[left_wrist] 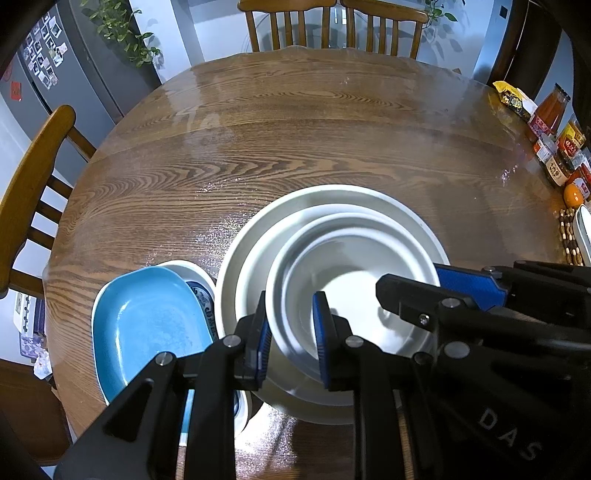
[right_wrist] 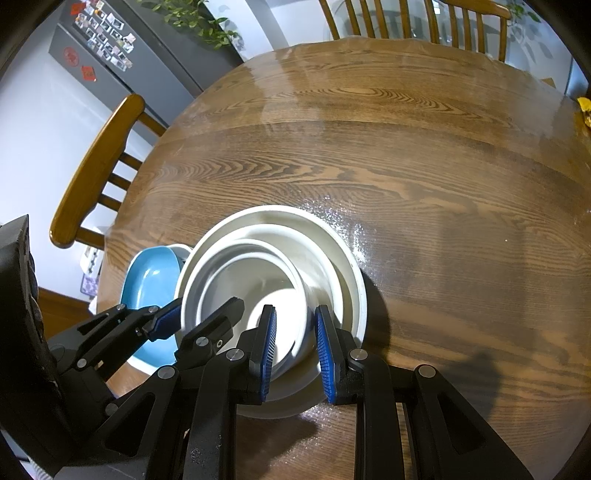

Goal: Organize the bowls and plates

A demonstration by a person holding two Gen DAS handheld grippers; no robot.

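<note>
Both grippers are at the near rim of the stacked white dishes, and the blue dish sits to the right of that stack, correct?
Not quite. The blue dish sits to the left of the stacked white dishes, not the right; the left wrist view shows it clearly. The rest holds: the left gripper and right gripper are both at the near rim of the stack.

A home dining room is shown. A big round wooden table (left_wrist: 295, 147) is ringed by wooden chairs (left_wrist: 291, 26). Beyond the table a grey fridge (left_wrist: 55, 74) covered in photos is seen, and sauce jars (left_wrist: 554, 129) are lined along the table's right edge.
</note>
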